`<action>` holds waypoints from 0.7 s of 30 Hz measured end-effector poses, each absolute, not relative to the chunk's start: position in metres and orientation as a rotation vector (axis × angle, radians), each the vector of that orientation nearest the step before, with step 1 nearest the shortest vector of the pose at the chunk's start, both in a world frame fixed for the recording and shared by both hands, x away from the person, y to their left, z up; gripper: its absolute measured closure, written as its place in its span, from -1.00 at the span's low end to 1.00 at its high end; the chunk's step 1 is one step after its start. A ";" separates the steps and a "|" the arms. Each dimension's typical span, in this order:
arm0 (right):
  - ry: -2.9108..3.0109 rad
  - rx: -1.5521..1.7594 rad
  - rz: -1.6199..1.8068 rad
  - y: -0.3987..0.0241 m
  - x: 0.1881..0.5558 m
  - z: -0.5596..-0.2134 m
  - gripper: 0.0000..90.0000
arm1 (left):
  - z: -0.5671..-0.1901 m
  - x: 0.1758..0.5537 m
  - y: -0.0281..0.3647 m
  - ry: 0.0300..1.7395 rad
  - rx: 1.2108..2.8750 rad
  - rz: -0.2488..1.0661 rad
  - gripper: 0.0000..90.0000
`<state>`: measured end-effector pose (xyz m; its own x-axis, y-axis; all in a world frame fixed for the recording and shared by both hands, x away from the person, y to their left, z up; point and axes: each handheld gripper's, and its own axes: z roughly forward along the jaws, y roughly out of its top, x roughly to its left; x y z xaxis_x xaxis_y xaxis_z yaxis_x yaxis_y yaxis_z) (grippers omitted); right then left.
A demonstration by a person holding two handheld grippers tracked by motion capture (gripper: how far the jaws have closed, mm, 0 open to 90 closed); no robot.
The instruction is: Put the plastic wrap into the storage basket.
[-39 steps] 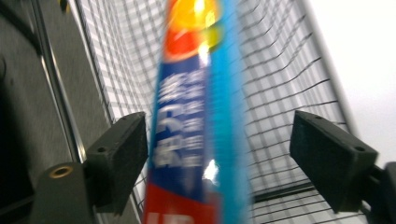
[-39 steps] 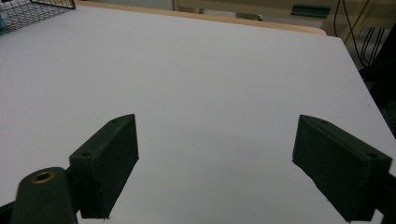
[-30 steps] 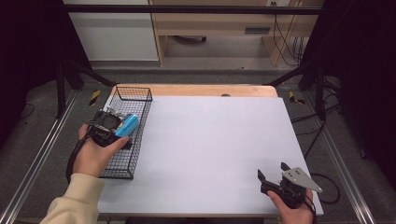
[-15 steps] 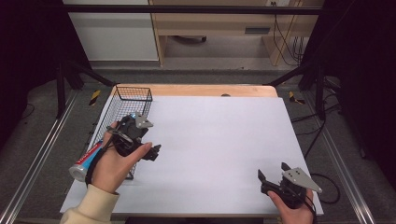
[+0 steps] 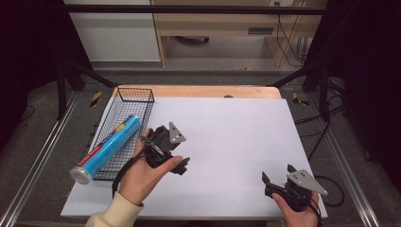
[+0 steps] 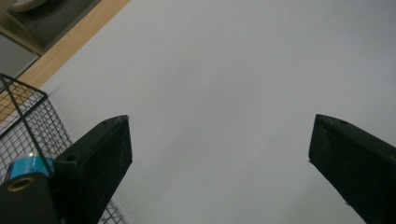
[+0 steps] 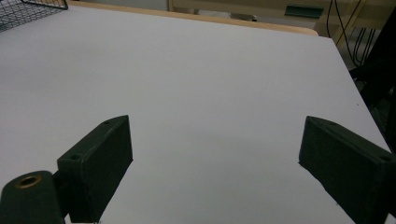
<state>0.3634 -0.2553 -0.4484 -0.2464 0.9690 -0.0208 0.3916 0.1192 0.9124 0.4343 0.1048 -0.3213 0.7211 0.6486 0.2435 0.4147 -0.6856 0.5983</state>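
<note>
Currently, I read the wire basket [image 5: 124,101] at the table's left edge as holding one item: a blue tube [image 5: 108,147] lying lengthwise in it, its capped end projecting past the basket's near rim. The left gripper [image 5: 182,165] sits just right of the basket over the white table surface [image 5: 236,132]; its jaws have just been opening and now stand spread with nothing between them. The right gripper [image 5: 276,174] rests near the table's front right corner, jaws likewise spread and empty.
</note>
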 end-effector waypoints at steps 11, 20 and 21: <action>1.720 1.341 1.112 -0.265 0.364 -0.447 -0.92 | -0.352 0.433 0.060 0.700 2.444 0.521 -0.86; 1.735 1.344 1.103 -0.265 0.364 -0.448 -0.91 | -0.392 0.439 0.057 0.684 2.435 0.563 -0.83; 1.735 1.343 1.104 -0.265 0.364 -0.448 -0.90 | -0.398 0.440 0.060 0.689 2.440 0.559 -0.83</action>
<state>0.3638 -0.2653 -0.4479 -0.2440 0.9697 -0.0115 0.4007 0.1116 0.9094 0.4405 0.0596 -0.3981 0.7835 0.5741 0.2377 0.3507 -0.7244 0.5936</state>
